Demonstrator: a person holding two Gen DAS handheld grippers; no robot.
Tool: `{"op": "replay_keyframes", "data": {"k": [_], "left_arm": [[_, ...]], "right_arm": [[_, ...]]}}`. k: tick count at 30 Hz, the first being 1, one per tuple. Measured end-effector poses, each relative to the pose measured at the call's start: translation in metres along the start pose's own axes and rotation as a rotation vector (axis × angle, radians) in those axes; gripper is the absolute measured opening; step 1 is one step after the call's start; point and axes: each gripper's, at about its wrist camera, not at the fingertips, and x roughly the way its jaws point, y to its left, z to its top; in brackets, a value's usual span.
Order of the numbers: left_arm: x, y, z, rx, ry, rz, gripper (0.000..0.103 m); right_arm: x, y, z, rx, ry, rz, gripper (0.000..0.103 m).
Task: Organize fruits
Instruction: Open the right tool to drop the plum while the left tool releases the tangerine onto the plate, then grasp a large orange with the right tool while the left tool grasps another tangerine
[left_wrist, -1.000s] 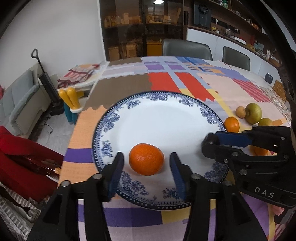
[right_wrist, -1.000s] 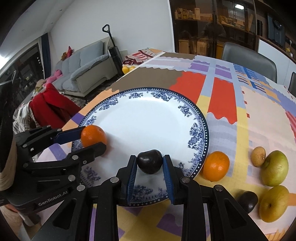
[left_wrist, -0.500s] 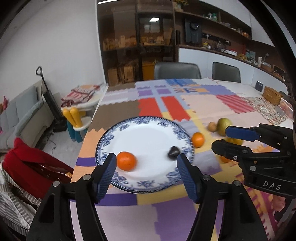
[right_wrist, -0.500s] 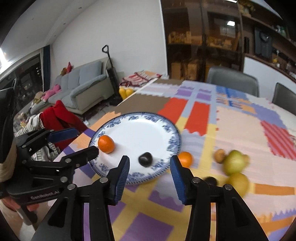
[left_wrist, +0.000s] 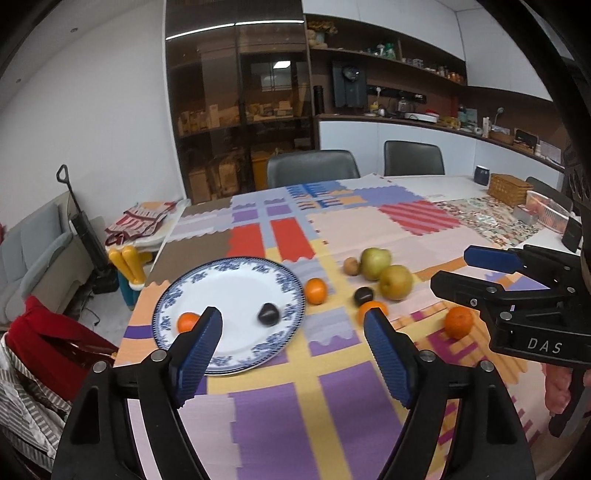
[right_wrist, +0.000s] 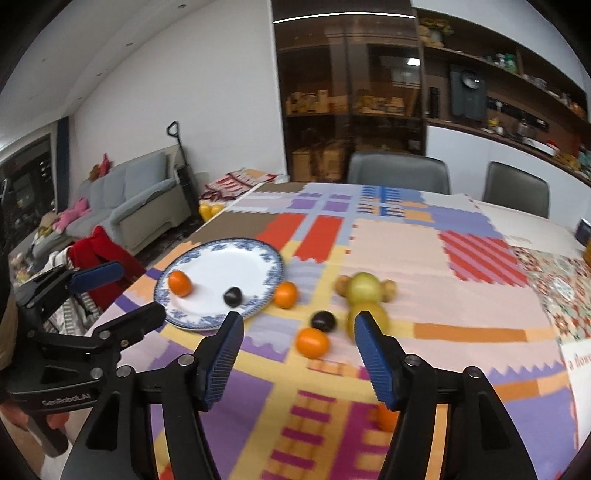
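A blue-rimmed white plate (left_wrist: 236, 264) holds an orange (left_wrist: 186, 321) and a dark plum (left_wrist: 267, 314). My left gripper (left_wrist: 291, 317) hovers well back from it, its jaws opening with nothing between them. My right gripper (right_wrist: 300, 319) also hangs above the cloth, jaws opening and empty. From the right wrist, the plate (right_wrist: 221, 258) carries the same orange (right_wrist: 180, 283) and plum (right_wrist: 233, 296). Loose on the cloth lie another orange (right_wrist: 285, 294), a dark fruit (right_wrist: 323, 320), a third orange (right_wrist: 312, 342) and a green apple (right_wrist: 364, 288).
A patchwork cloth (left_wrist: 332, 398) covers the table. Grey chairs (left_wrist: 312, 168) stand at the far side. A wicker basket (left_wrist: 508, 188) and a mug (left_wrist: 482, 173) sit far right. Left of the table are a sofa (right_wrist: 125, 195) and red clothing (left_wrist: 44, 336).
Both grippers let go of their fruit on the plate, the left the orange and the right the plum. They pulled back and upward, and their jaws widened.
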Motion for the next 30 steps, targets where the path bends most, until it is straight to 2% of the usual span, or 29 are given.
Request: {"op": "replay_keyframes", "data": {"k": [5, 13, 30], "left_arm": [[-0.002, -0.02, -0.003, 0.033, -0.021, -0.021, 0.083], [0.012, -0.043, -0.008, 0.09, 0.003, -0.061, 0.085], [0.09, -0.063, -0.01, 0.141, 0.121, -0.141, 0.085]], "right_arm": [[-0.016, -0.016, -0.013, 0.018, 0.001, -0.055, 0.063], [-0.023, -0.038, -0.038, 0.056, 0.051, -0.109, 0.063], [0.021, -0.07, -0.068, 0.15, 0.194, -0.13, 0.063]]}}
